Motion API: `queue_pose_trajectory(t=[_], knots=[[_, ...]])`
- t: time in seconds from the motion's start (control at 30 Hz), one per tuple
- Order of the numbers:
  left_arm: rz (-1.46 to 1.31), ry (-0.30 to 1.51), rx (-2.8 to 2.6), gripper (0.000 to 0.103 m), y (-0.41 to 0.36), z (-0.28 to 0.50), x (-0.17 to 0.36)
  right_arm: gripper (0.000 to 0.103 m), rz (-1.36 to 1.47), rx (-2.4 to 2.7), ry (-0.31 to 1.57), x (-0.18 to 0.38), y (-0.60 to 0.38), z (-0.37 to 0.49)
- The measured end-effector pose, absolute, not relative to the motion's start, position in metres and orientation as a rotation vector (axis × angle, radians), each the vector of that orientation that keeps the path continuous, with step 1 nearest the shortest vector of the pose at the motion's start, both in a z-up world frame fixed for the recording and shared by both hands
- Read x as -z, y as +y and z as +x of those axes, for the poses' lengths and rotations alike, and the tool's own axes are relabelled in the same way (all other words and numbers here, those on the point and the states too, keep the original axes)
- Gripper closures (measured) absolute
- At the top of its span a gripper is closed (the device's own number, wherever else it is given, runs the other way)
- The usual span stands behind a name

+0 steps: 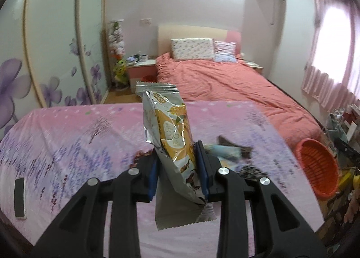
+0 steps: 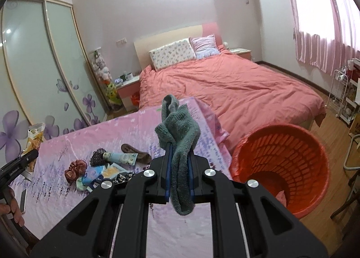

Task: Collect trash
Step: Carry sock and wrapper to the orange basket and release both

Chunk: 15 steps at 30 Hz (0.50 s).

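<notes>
My left gripper (image 1: 177, 156) is shut on a silver and yellow snack wrapper (image 1: 171, 127) and holds it upright above the pink floral table cover (image 1: 67, 136). The wrapper also shows at the left edge of the right wrist view (image 2: 34, 137). My right gripper (image 2: 178, 159) is shut on a grey-green sock (image 2: 180, 136) that hangs through the jaws, held above the table's right part. An orange plastic basket (image 2: 281, 168) stands on the floor just right of the table; it also shows in the left wrist view (image 1: 317, 168).
A pile lies on the table: a brown scrunchie (image 2: 75, 169), a hairbrush (image 2: 97, 156), a cream tube (image 2: 121, 158), a brown insole (image 2: 136, 153), small packets (image 2: 108, 173). A phone (image 1: 19, 197) lies at the table's left edge. A bed (image 2: 225, 87) stands behind.
</notes>
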<state>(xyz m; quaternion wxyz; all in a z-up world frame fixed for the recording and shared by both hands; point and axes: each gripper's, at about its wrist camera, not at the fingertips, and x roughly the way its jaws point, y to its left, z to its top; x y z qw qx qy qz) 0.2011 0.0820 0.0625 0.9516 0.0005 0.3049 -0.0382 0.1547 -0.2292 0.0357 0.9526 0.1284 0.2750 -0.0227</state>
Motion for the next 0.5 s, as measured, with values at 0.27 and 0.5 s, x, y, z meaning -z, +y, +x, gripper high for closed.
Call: queue_pose_trajectory(t=[0.27, 0.5], knots=[[0.035, 0.597, 0.195, 0.072, 0.018, 0.192, -0.076, 0.091, 0.274, 0.092, 0.510, -0.046, -0.258, 0.136], [0.059, 0.595, 0.309, 0.072, -0.040, 0.191, -0.078, 0.091, 0.293, 0.149, 0.490, -0.045, -0.289, 0.125]])
